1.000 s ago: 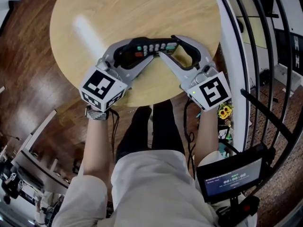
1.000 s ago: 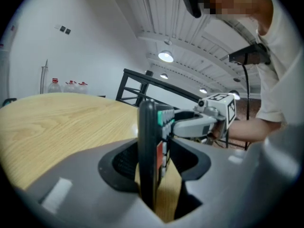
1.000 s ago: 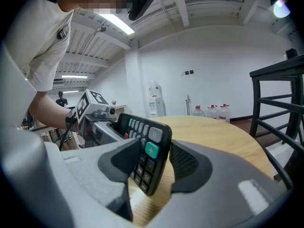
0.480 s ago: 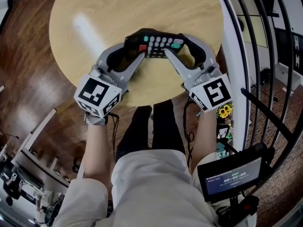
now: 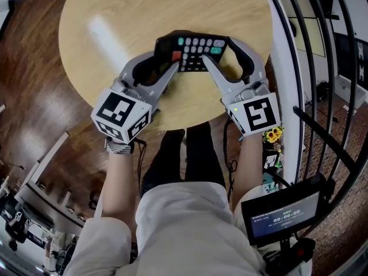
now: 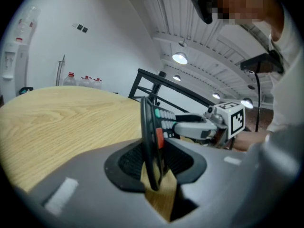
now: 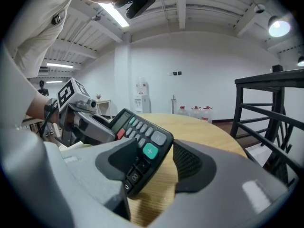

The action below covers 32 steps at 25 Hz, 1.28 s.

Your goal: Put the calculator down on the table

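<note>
Calculator (image 5: 192,50) tilting over the table's (image 5: 144,10) near side.
I am pinching its left end in my left gripper (image 5: 165,60), jaws just closing; my right gripper (image 5: 221,50) is opening wide, loose around the other end.

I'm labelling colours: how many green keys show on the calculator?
2: a small green key beside the display; a bigger plus key at the calculator's other end. Covered parts may hide more.

Display end of the calculator (image 5: 195,48) — partly hidden by the left tongs (image 5: 165,61); key labels unreadably small.
</note>
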### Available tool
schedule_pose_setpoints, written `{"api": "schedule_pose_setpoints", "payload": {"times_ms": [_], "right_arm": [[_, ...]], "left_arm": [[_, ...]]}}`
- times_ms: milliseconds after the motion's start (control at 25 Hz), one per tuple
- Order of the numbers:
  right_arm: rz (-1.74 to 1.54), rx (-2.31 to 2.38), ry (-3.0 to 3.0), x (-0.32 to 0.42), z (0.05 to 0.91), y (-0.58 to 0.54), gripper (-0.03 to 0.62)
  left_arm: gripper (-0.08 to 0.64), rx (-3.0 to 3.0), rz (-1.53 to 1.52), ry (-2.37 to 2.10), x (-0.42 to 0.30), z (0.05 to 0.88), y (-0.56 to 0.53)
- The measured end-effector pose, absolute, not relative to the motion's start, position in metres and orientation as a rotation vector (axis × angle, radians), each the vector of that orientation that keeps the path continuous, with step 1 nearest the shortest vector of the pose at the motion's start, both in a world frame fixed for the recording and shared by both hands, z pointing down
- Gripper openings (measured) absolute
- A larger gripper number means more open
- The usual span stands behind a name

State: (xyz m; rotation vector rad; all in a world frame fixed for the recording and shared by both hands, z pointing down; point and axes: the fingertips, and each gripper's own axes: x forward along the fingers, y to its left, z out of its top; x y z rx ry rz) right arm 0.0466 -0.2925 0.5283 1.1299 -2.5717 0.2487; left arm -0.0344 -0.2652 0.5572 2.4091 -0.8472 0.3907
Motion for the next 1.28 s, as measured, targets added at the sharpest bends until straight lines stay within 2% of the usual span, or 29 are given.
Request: {"api": "schedule_pose_setpoints", "payload": {"times_ms": [1040,1280], "right_arm": [[0.239,1.167,-2.411,0.044,0.552,-0.303,0.242],[0.297,1.160,-2.438,0.043,0.553,-0.300,0.241]], "left_arm": [[0.164,2.258,0.460,-0.944,-0.041,0.563,-0.280],[0.192,2.259,0.543,-0.992,-0.044,0.570,-0.282]]}}
